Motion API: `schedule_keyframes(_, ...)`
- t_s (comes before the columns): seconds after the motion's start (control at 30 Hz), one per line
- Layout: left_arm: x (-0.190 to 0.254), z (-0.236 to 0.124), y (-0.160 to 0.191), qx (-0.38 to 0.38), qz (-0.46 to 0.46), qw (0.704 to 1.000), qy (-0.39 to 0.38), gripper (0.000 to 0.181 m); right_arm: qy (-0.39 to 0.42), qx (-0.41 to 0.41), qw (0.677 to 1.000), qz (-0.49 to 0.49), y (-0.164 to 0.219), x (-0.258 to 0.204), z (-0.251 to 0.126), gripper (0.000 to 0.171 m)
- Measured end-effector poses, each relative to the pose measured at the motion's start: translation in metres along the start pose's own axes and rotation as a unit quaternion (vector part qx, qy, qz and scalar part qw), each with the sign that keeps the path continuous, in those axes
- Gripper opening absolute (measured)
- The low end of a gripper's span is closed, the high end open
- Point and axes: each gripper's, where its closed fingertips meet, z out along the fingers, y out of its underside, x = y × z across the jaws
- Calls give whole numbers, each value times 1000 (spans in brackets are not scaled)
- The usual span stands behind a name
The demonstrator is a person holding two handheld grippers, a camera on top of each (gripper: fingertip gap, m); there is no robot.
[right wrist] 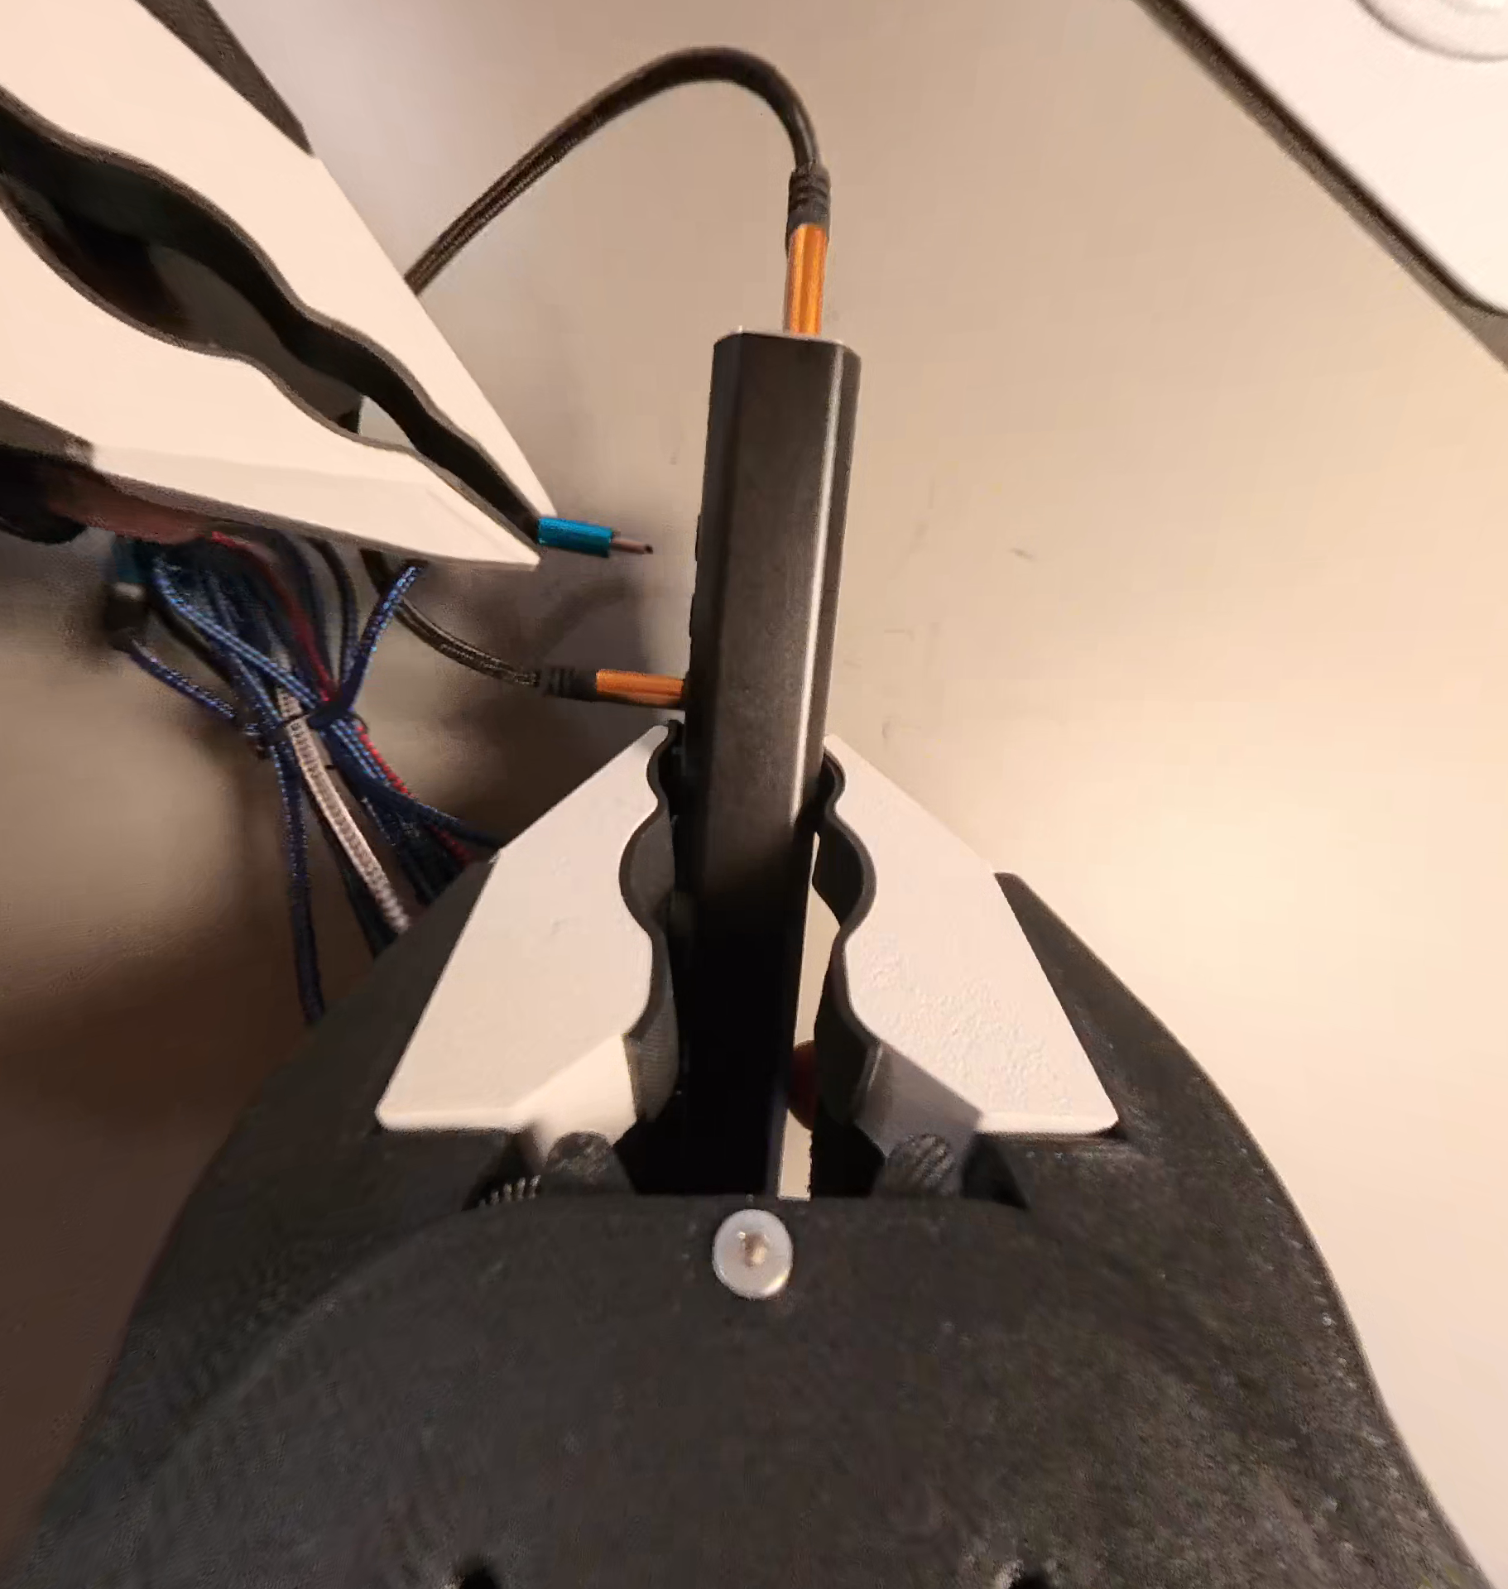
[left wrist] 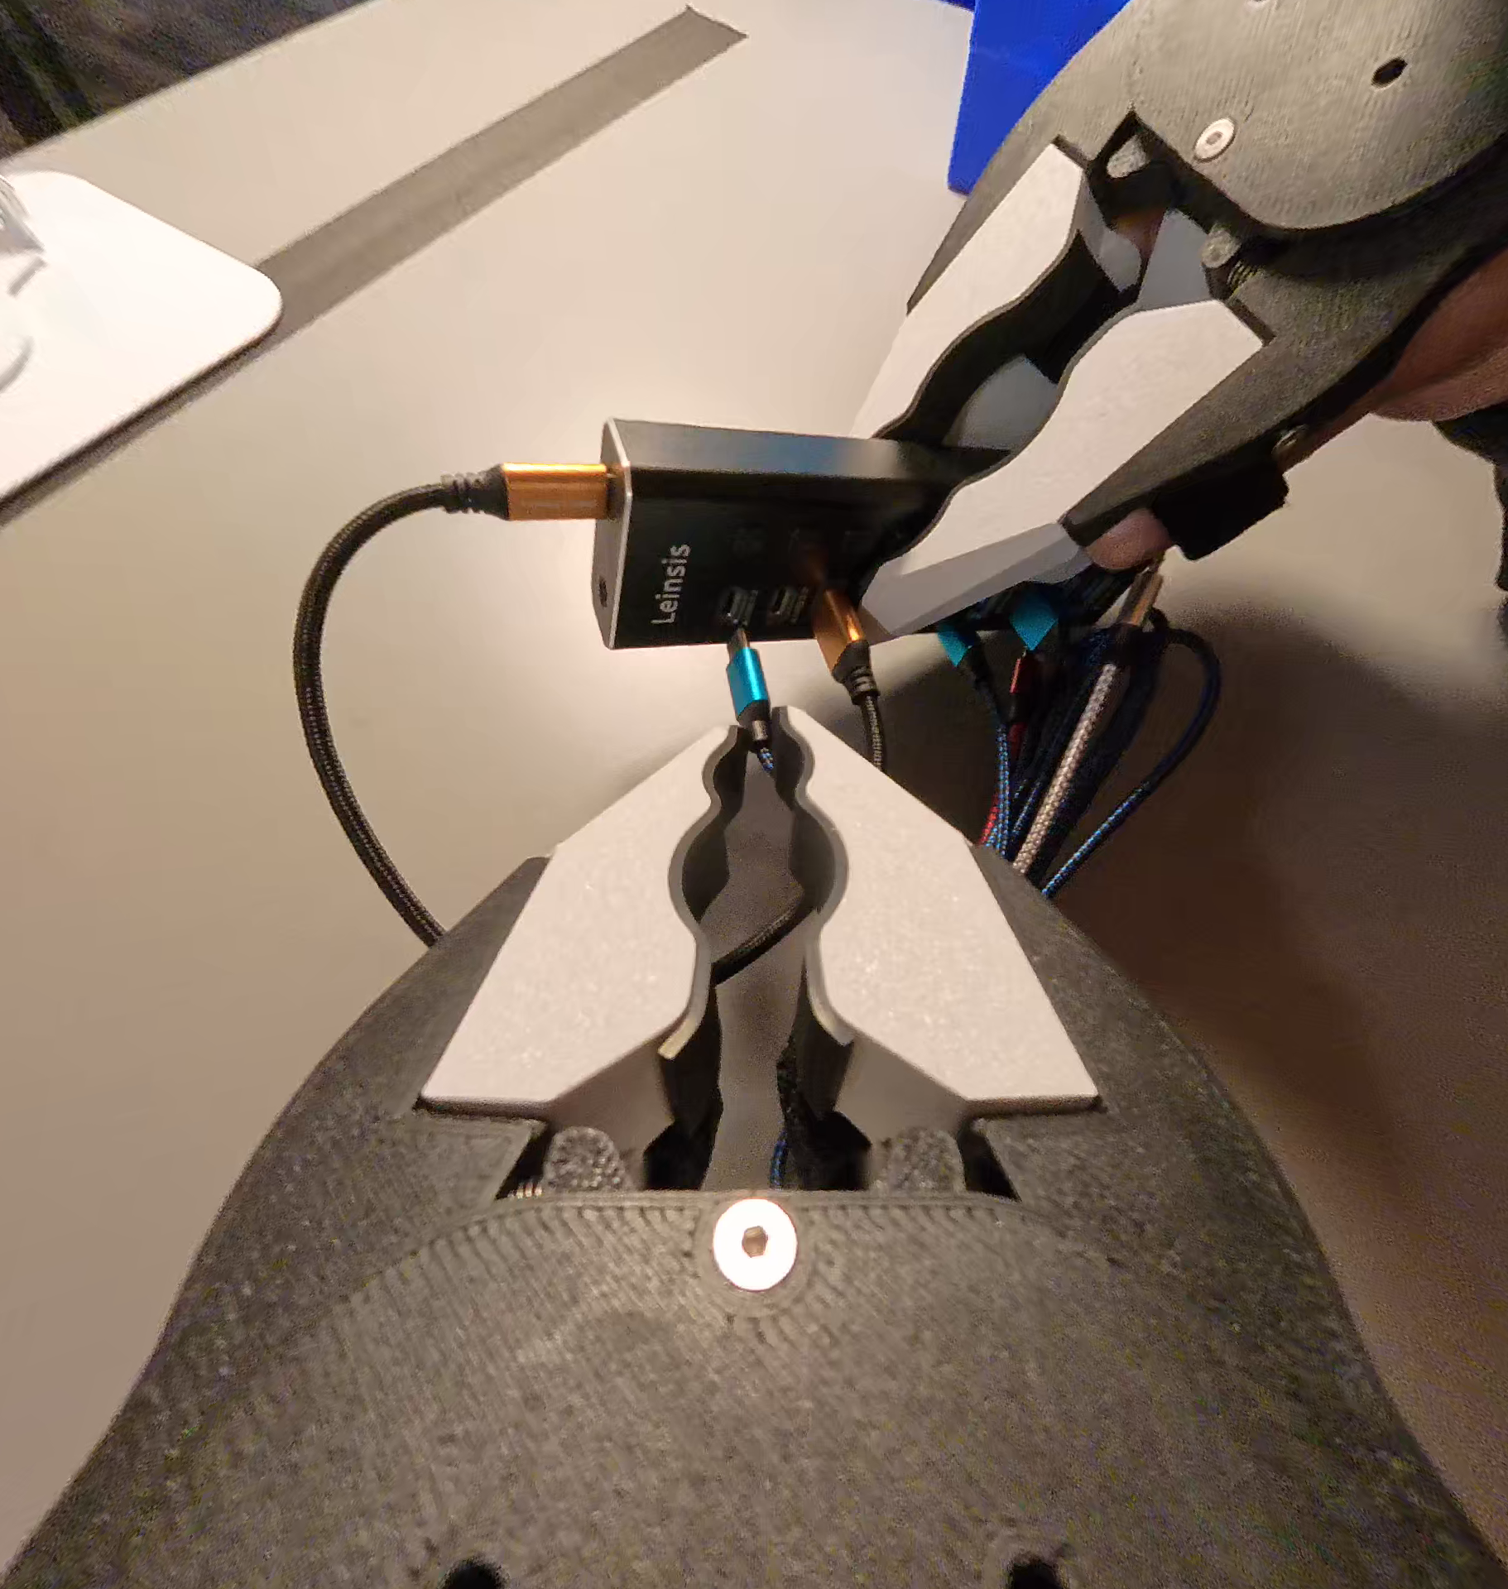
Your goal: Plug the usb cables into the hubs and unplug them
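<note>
My right gripper (right wrist: 750, 750) is shut on a black USB hub (right wrist: 776, 533) and holds it above the table. In the left wrist view the hub (left wrist: 733, 516) is level, with the right gripper (left wrist: 897, 524) clamped on its right end. An orange plug (left wrist: 553, 492) sits in the hub's left end. A second orange plug (left wrist: 836, 641) sits in a side port. My left gripper (left wrist: 763, 731) is shut on a blue braided cable just behind its blue plug (left wrist: 746, 679). The plug's metal tip (right wrist: 634, 546) points at the hub's side, a short gap away.
A bundle of braided cables (left wrist: 1060, 739) lies on the beige table (left wrist: 174, 731) under the right gripper and shows in the right wrist view (right wrist: 321, 714). A white pad (left wrist: 106, 292) with a glass lies far left. A blue box (left wrist: 1000, 95) stands behind. The gap from one gripper's tips to the other's is roughly 6 cm.
</note>
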Motion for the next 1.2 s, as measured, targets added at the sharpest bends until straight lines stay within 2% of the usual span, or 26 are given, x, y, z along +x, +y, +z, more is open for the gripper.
schedule_keyframes(0.03, -1, -1, -2, 2, 7, 1000, -7, 9, 2, 7, 1000, -5, -3, -1, -1, 27)
schedule_keyframes(0.2, -2, -6, -8, 10, 48, 998, -27, 10, 26, 43, 998, -46, -18, -7, -8, 27)
schedule_keyframes(0.43, -5, -11, -15, 38, 27, 999, -24, 9, 42, 82, 993, -73, -27, -4, -11, 27)
schedule_keyframes(0.9, -12, -11, -12, 36, 31, 997, -61, 9, 84, 79, 988, -99, -27, -5, -3, 28)
schedule_keyframes(1.2, -12, -10, -11, 33, 54, 995, -78, 8, 115, 78, 978, -152, -30, -9, -3, 29)
